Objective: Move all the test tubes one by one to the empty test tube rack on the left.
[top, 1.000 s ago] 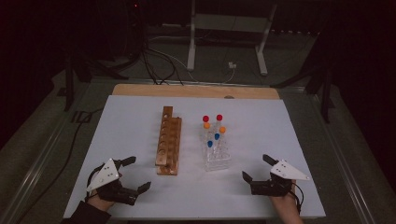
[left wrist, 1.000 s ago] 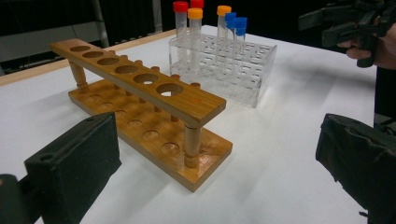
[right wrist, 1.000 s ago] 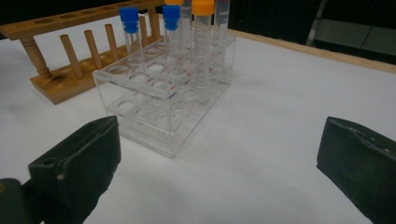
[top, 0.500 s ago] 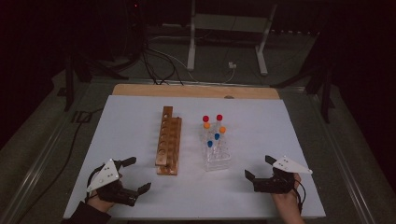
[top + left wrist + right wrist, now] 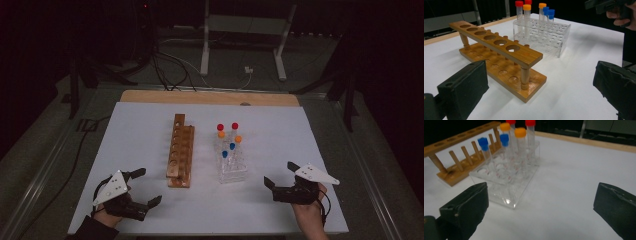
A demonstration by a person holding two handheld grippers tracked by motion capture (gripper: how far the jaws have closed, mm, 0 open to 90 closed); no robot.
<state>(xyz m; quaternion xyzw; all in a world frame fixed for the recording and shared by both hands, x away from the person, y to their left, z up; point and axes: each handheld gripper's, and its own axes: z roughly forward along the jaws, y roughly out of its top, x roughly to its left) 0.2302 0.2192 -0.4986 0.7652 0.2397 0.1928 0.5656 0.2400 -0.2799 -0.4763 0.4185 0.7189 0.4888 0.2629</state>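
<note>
The white worktop [image 5: 140, 135] carries everything, and the wooden rack [image 5: 181, 150] near its middle serves as the landmark. This rack is a long two-tier stand with a row of round holes in its top board; it runs away from the person, and every hole is empty.

Just to the right of the wooden rack, apart from it, stands the clear plastic rack [image 5: 231, 167]. It holds six capped tubes, all upright: two red-capped tubes [image 5: 227, 127] at the far end, two orange-capped tubes [image 5: 520, 132] next, and two blue-capped tubes [image 5: 228, 150] nearest the person.

The left gripper [image 5: 144, 186] sits near the worktop's front edge, to the left of the wooden rack's near end and clear of it. Its jaws are spread wide with nothing between them; its own view looks along the wooden rack toward the tubes.

The right gripper [image 5: 281, 174] is well to the right of the wooden rack, beyond the clear plastic rack and near that rack's front corner without touching it. Its jaws also stand wide apart and hold nothing.
</note>
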